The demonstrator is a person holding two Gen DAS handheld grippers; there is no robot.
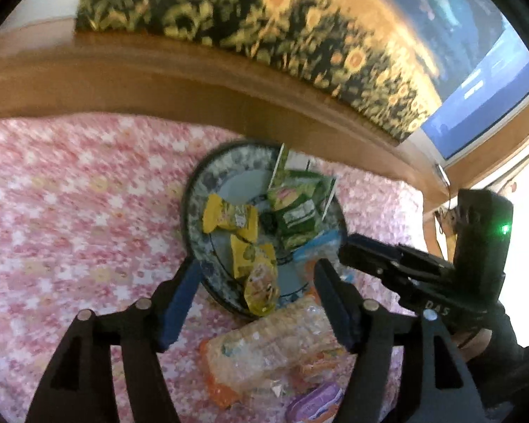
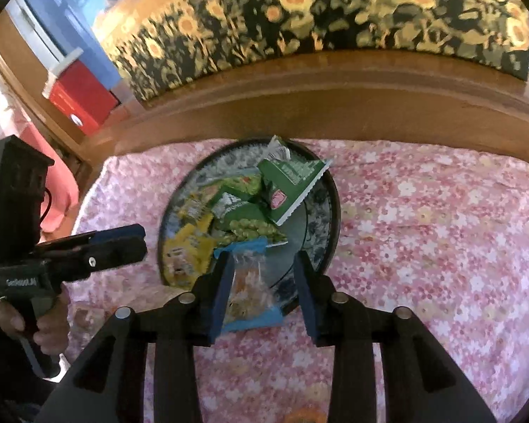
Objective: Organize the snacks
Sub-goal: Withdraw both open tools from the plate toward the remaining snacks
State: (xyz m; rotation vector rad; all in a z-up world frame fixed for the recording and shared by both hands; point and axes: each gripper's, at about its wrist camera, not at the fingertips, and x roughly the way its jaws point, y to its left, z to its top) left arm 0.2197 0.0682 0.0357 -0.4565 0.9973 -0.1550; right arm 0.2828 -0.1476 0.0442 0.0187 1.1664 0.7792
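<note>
A: Left wrist view: the left tongs (image 1: 255, 303) are released, jaws spread above the near rim of the patterned plate (image 1: 197, 190) on the pink floral bedspread (image 1: 70, 211). A yellow snack packet (image 1: 257, 275) hangs over that rim; a clear wafer pack (image 1: 264, 349) lies off the plate, just below.

B: And the right wrist view?

A: The right tongs (image 2: 264, 282) are parted; a blue-edged clear packet (image 2: 250, 296) sits between the pads, apparently touching only the left one, half over the rim. Green packets (image 2: 285, 183) fill the middle.

B: Then let it drop fully inside the plate, and next take the wafer pack by its edge.
</note>
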